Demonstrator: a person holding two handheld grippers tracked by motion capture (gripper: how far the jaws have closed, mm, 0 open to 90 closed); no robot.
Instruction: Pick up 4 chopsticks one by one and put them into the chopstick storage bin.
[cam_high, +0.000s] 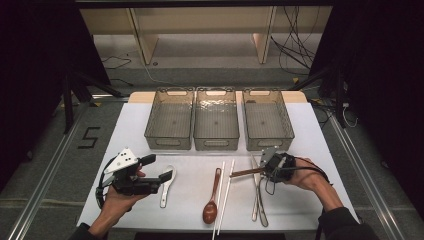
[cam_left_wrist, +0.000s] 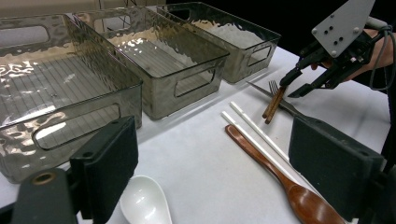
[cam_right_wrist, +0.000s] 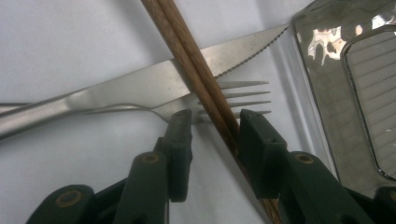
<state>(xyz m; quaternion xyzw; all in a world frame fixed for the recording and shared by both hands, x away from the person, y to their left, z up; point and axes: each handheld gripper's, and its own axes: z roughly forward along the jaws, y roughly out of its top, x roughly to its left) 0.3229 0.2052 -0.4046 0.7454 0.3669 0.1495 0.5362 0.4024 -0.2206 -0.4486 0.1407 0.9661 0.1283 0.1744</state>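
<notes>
One taped "5" (cam_high: 90, 137) marks the floor (cam_high: 55, 150).

Both grippers are pretty chunky black things; the left gripper (cam_high: 156, 168) has a pale grey three-cornered plate on top with a few small dark screw holes, and a black cable looping off its near side; the right gripper (cam_left_wrist: 293, 84) carries the same kind of grey plate, dotted with holes too; up close its jaws look dark green-black, blocky pads on linked arms with brass-coloured pivot pins; dark sleeves on both forearms at the near edge.
</notes>
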